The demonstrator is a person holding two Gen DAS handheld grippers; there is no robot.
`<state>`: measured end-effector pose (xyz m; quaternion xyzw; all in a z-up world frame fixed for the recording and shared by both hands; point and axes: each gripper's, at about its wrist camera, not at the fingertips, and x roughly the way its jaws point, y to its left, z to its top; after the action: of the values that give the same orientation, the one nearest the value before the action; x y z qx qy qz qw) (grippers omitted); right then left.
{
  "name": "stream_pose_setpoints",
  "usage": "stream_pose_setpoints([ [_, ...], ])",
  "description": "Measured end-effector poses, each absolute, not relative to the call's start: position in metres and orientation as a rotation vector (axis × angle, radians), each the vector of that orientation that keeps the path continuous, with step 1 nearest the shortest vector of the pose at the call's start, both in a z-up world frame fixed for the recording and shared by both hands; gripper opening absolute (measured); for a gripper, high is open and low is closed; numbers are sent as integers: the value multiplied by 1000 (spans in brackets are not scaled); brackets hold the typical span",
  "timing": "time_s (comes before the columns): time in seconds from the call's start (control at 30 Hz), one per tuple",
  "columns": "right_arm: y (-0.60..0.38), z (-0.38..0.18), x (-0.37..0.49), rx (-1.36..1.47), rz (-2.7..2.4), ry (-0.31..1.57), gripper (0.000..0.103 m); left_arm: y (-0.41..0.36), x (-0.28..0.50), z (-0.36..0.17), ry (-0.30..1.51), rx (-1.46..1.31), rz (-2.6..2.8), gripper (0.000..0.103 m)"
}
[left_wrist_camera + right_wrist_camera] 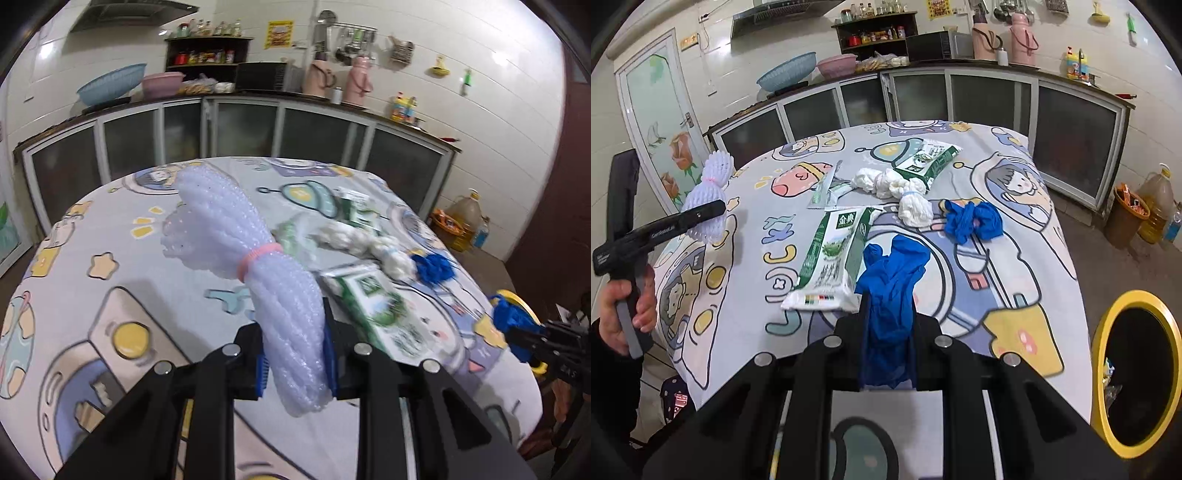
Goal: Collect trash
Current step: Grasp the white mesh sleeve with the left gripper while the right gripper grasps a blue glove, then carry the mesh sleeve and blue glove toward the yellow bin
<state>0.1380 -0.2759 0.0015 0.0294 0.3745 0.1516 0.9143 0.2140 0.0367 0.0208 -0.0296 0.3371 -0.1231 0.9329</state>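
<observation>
Left gripper (295,354) clamped on a bundle of white foam netting (258,266), pink band (258,258) round its middle; bundle lifted clear of the table, sticking up and forward from the jaws. Right gripper (888,332) closed on a blue glove (892,280), which hangs crumpled between the pads, above the near table edge. On the cartoon-print tablecloth (1015,258): flattened green-and-white milk carton (831,258) just left of the held glove; second blue glove (971,219) balled up further back; twisted white tissue wads (897,192) between them; second carton (927,160) and a torn wrapper (827,190) near the centre. Yellow-rimmed bin (1108,332) on the floor at the right, beside the table. Person's hand (624,314) grips the left tool's handle at far left.
</observation>
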Motion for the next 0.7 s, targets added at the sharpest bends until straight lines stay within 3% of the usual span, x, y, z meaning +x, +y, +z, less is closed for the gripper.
stream_pose_setpoints([
  [0.7,-352,-6,99,174,187,754,16,-96,169,44,652,76,-492,22],
])
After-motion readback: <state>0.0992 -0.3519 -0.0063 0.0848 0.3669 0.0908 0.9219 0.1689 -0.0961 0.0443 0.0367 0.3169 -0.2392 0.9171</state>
